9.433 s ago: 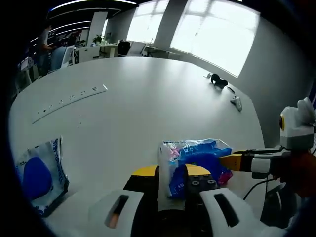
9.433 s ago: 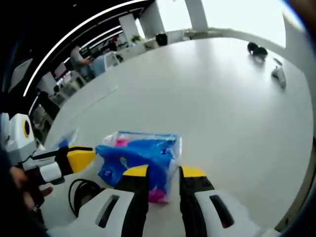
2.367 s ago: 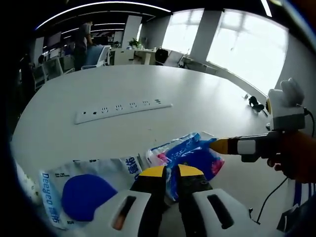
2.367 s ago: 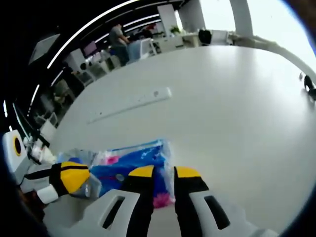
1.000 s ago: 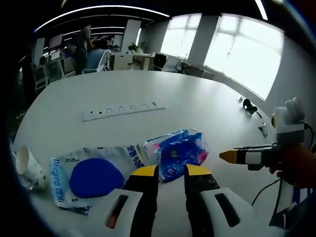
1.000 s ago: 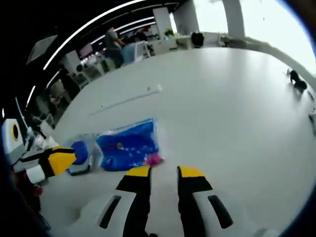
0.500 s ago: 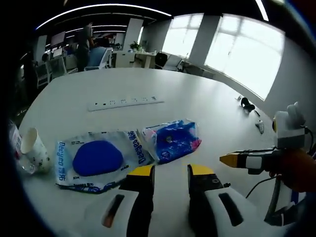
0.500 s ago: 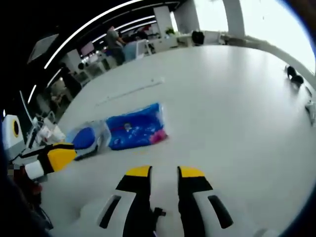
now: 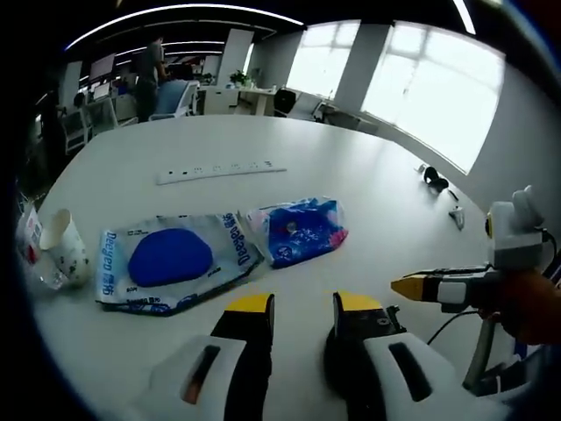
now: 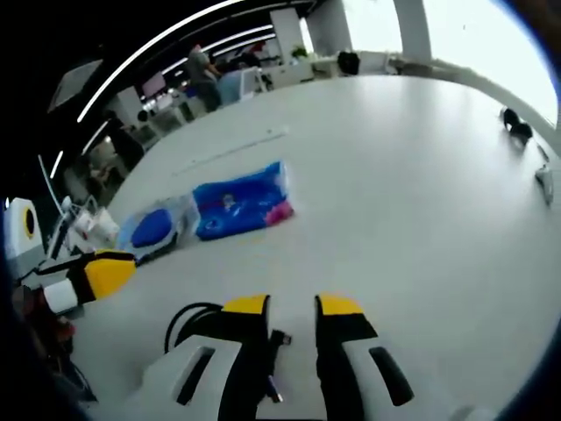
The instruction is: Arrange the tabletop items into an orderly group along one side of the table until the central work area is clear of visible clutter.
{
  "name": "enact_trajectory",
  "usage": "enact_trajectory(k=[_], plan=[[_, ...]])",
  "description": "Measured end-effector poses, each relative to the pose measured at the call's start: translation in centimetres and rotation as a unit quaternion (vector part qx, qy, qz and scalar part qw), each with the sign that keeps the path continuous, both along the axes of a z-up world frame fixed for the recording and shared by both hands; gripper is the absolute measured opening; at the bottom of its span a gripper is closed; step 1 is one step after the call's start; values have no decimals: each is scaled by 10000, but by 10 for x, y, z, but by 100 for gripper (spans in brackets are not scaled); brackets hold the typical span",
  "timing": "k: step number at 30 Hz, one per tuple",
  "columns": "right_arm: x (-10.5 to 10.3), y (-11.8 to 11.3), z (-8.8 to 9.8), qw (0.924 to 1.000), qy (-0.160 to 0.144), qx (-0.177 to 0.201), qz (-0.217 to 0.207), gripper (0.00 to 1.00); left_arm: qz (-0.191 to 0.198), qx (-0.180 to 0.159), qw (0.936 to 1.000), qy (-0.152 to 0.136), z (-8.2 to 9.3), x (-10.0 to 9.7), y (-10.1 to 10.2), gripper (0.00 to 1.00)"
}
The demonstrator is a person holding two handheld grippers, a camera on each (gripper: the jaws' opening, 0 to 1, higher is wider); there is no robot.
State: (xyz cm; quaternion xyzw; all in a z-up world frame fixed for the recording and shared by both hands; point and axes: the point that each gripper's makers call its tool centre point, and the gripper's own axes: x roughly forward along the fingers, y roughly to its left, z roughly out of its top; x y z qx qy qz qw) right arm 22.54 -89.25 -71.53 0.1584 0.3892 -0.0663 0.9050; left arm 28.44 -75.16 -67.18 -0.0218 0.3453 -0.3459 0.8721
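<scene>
Now that both claws have let go and backed away, the blue packet (image 9: 298,230) lies touching the pouch (image 9: 171,261), at 11 o'clock of the left gripper (image 9: 296,304). Left gripper and right gripper (image 10: 294,306) stand narrowly parted, empty; this placement looks done.

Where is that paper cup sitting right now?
In the left gripper view the paper cup stands at the far left edge of the white table, just left of the clear packet with the blue pad.

Office behind the white desk (image 9: 289,145)

Large bright windows (image 9: 421,79) are far ahead of the claw. A person (image 9: 154,63) stands near chairs (image 9: 175,96) at the far left, under ceiling light strips (image 10: 175,39).
</scene>
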Motion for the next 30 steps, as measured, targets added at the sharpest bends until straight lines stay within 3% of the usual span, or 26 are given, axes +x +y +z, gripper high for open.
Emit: enact_trajectory(k=[30], plan=[[-27, 18, -6, 9999, 35, 132, -49, 17, -318, 60, 9993, 160, -12, -35, -10, 28]])
